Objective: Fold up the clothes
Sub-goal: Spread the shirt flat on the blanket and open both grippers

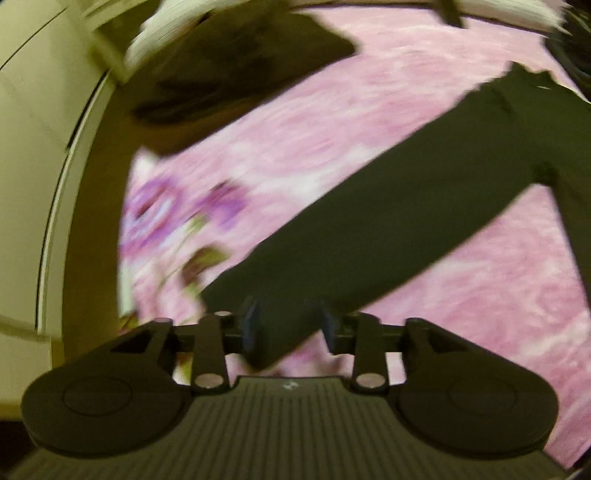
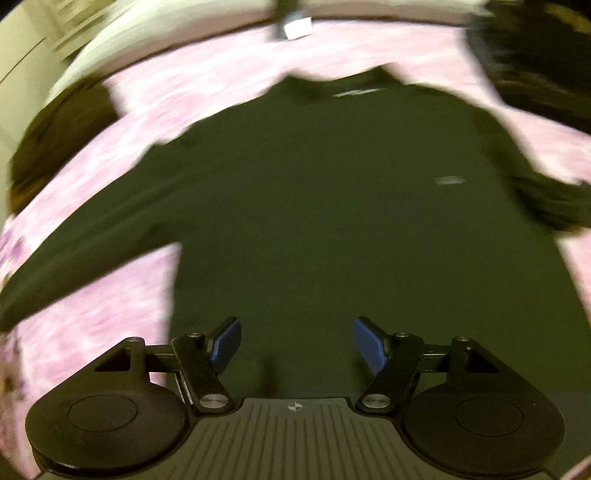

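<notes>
A black long-sleeved shirt (image 2: 332,203) lies flat on a pink bedspread (image 2: 110,295), collar away from me and sleeves spread out. In the right wrist view my right gripper (image 2: 297,345) hovers open over the shirt's lower body, with nothing between its blue pads (image 2: 227,343). In the left wrist view one sleeve (image 1: 388,206) runs diagonally down to my left gripper (image 1: 290,326). Its jaws stand partly apart, one on each side of the cuff, and the cloth fills the gap. Both views are blurred by motion.
A second dark garment (image 1: 236,62) lies bunched at the bed's far left corner. Another dark heap (image 2: 535,55) sits at the far right. White bedding (image 1: 517,14) lines the far edge. A cream cupboard (image 1: 37,147) stands beside the bed on the left.
</notes>
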